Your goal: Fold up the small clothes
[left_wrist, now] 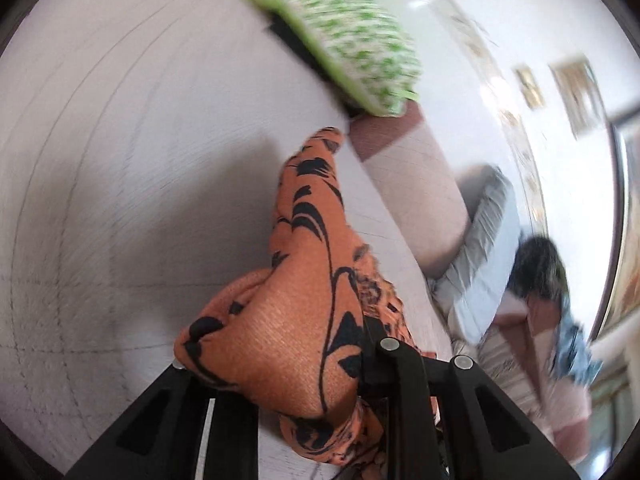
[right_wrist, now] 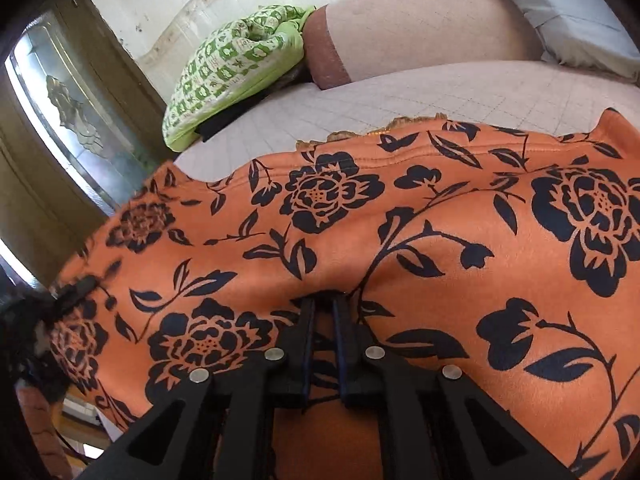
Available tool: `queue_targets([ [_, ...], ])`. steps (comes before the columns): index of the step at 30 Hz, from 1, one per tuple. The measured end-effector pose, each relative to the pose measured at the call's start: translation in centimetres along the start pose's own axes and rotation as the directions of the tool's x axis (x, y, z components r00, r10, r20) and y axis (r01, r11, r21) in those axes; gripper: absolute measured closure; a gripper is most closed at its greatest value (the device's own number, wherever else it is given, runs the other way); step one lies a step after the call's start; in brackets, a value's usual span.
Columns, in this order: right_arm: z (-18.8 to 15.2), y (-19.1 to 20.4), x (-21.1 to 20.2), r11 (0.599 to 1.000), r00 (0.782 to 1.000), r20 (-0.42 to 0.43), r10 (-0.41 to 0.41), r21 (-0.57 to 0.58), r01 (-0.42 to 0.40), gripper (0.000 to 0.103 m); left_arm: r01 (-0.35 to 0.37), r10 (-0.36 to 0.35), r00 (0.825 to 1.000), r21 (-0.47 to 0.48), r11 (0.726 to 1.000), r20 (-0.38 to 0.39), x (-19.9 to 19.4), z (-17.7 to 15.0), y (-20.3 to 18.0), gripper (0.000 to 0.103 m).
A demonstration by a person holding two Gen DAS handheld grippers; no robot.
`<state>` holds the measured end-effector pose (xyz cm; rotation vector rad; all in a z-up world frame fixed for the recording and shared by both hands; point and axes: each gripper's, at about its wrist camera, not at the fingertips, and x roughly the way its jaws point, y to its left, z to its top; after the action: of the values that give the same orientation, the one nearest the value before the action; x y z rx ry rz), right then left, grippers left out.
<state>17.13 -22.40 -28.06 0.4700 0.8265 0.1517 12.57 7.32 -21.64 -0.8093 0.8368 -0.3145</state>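
Observation:
An orange garment with a black flower print (right_wrist: 400,216) is held up over a pale quilted bed (right_wrist: 400,100). My right gripper (right_wrist: 323,304) is shut on its near edge, and the cloth spreads wide across that view. In the left wrist view the same garment (left_wrist: 296,312) is bunched over my left gripper (left_wrist: 360,344), which is shut on it; a strip of cloth trails away toward the bed's far edge. The left fingertips are mostly hidden by the fabric.
A green-and-white patterned pillow (right_wrist: 228,68) lies at the bed's far corner, also in the left wrist view (left_wrist: 352,44). A pink bolster (right_wrist: 420,20) and a grey pillow (right_wrist: 568,12) lie along the back. A door with frosted glass (right_wrist: 68,120) stands at left.

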Motion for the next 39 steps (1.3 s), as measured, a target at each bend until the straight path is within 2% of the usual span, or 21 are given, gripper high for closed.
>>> queue_targets([
  [4,0.3,-0.3,-0.4,0.999,0.999,-0.019,0.040,-0.003,-0.040,0.093,-0.029,0.027,1.000,0.203,0.979,0.010,-0.7,-1.1,-6.0,0.081],
  [6,0.5,-0.9,-1.1,0.996,0.995,-0.047,0.085,0.016,-0.085,0.094,-0.027,0.025,1.000,0.284,0.958,0.011,-0.8,-1.8,-8.8,0.081],
  [7,0.5,-1.7,-2.2,0.994,0.993,-0.056,0.106,0.043,-0.104,0.090,-0.025,0.025,1.000,0.326,0.945,0.005,-0.7,-2.3,-10.5,0.081],
  [9,0.4,-3.3,-4.5,0.993,0.994,-0.032,0.101,0.071,-0.098,0.090,-0.018,0.025,1.000,0.392,0.920,-0.014,0.1,-3.4,-13.5,0.081],
  [12,0.9,-7.3,-9.6,0.979,0.997,0.046,0.069,0.190,-0.077,0.090,-0.017,0.046,0.998,0.479,0.878,-0.049,2.1,-5.5,-17.7,0.081],
  [14,0.8,-10.9,-13.4,0.957,0.991,0.125,0.050,0.277,-0.083,0.090,-0.012,0.067,0.994,0.538,0.843,-0.083,4.2,-7.5,-20.5,0.081],
  [18,-0.3,-16.9,-16.8,0.888,0.982,0.186,0.032,0.446,-0.113,0.088,-0.010,0.156,0.973,0.641,0.767,-0.171,10.0,-13.4,-24.2,0.081],
  [20,-1.1,-19.8,-17.8,0.834,0.977,0.215,0.009,0.537,-0.126,0.088,-0.001,0.212,0.950,0.677,0.736,-0.229,13.7,-17.0,-24.9,0.081],
  [22,-1.5,-21.5,-18.8,0.817,0.973,0.231,-0.008,0.563,-0.127,0.088,-0.013,0.294,0.917,0.716,0.698,-0.270,16.8,-20.7,-24.4,0.081],
  [23,-1.5,-22.1,-19.4,0.820,0.970,0.239,-0.031,0.561,-0.113,0.088,-0.023,0.323,0.909,0.742,0.669,-0.263,17.7,-22.4,-24.2,0.081],
  [25,-1.4,-22.7,-20.0,0.826,0.967,0.252,-0.043,0.553,-0.108,0.088,-0.050,0.346,0.917,0.804,0.593,-0.199,18.1,-24.7,-24.2,0.081],
  [26,-1.4,-22.9,-20.1,0.828,0.966,0.254,-0.039,0.550,-0.111,0.088,-0.058,0.349,0.920,0.815,0.576,-0.181,17.8,-24.9,-24.4,0.081],
  [29,-1.0,-22.6,-19.8,0.840,0.969,0.245,-0.020,0.530,-0.117,0.088,-0.050,0.318,0.933,0.818,0.573,-0.166,16.5,-24.1,-25.4,0.081],
  [31,-0.6,-22.0,-19.4,0.852,0.970,0.242,0.031,0.501,-0.152,0.088,-0.033,0.285,0.944,0.814,0.580,-0.165,15.7,-23.4,-25.7,0.081],
  [32,-0.2,-21.5,-18.5,0.851,0.969,0.228,0.099,0.485,-0.201,0.088,-0.024,0.280,0.944,0.810,0.586,-0.174,15.5,-23.3,-25.5,0.081],
  [33,-0.1,-21.2,-17.8,0.850,0.970,0.210,0.124,0.482,-0.213,0.088,-0.020,0.285,0.941,0.810,0.586,-0.183,15.5,-23.4,-25.1,0.081],
  [35,0.7,-19.9,-16.5,0.874,0.979,0.162,0.122,0.451,-0.183,0.080,-0.022,0.308,0.932,0.817,0.577,-0.192,15.5,-24.0,-24.4,0.081],
  [36,1.0,-19.3,-15.9,0.887,0.983,0.146,0.112,0.432,-0.165,0.065,-0.023,0.311,0.931,0.818,0.574,-0.192,15.5,-24.2,-24.3,0.081],
  [37,1.3,-18.8,-15.4,0.896,0.986,0.128,0.103,0.418,-0.148,0.036,-0.022,0.309,0.932,0.819,0.573,-0.191,15.3,-24.2,-24.0,0.081],
  [38,1.6,-18.6,-14.5,0.900,0.990,0.101,0.097,0.417,-0.130,0.029,-0.021,0.304,0.934,0.819,0.574,-0.189,15.0,-24.1,-23.9,0.081],
  [39,1.7,-18.6,-14.1,0.899,0.992,0.087,0.097,0.419,-0.124,0.029,-0.019,0.301,0.935,0.817,0.576,-0.190,14.8,-24.0,-23.8,0.081],
])
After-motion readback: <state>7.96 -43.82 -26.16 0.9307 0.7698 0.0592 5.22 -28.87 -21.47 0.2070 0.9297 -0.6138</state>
